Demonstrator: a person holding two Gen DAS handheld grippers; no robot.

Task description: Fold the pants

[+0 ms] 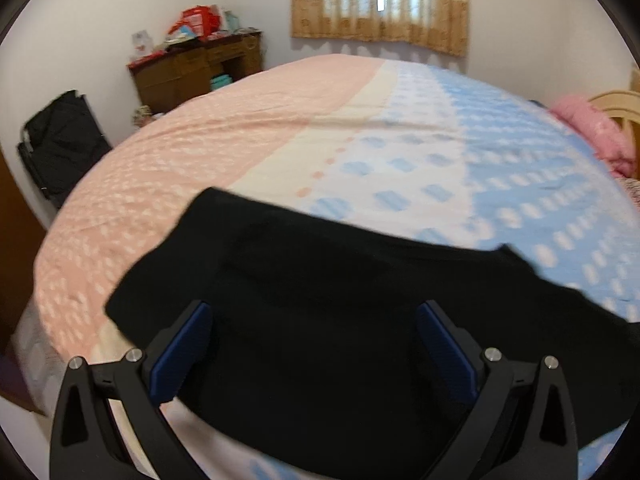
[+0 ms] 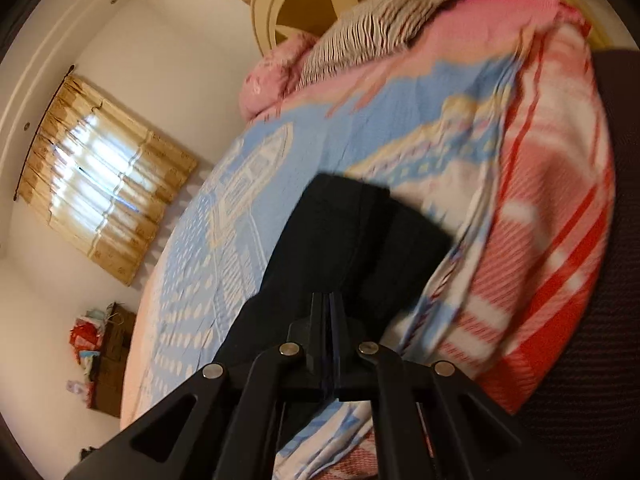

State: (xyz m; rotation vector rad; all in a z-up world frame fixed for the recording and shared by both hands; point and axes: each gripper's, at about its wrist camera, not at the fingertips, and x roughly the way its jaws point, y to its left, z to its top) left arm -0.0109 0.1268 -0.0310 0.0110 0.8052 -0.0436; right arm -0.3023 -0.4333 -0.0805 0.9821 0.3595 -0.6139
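The right gripper [image 2: 329, 300] has its jaws pressed together, and in the right wrist view its tips sit against the black pants [image 2: 340, 240]. Whether a thin bit of cloth is pinched between the pads can't be told; the black fabric hides the line. The left gripper [image 1: 314, 344] stands wide apart w/ its blue pads [image 1: 182, 350] either side of the pants [image 1: 320, 300] and above them, gripping nothing.

The pants lie flat near the near edge of the bed [image 1: 240, 128], on the pink and blue cover, partly folded by the look of it. To the right in the right wrist view a bunched striped blanket [image 2: 540, 200] sits just beside the pants; pillows [image 2: 360, 32] lie further off at the headboard.

Risks, as a judgement:
- if the right holds only one layer, a pull would peel it off & undo the fold
- if it holds nothing, the move drags air & the cloth stays put
- the left, open, pins nothing, so the whole pile could slide toward the near edge
- the blanket so close could catch the hem, leaving a skewed fold
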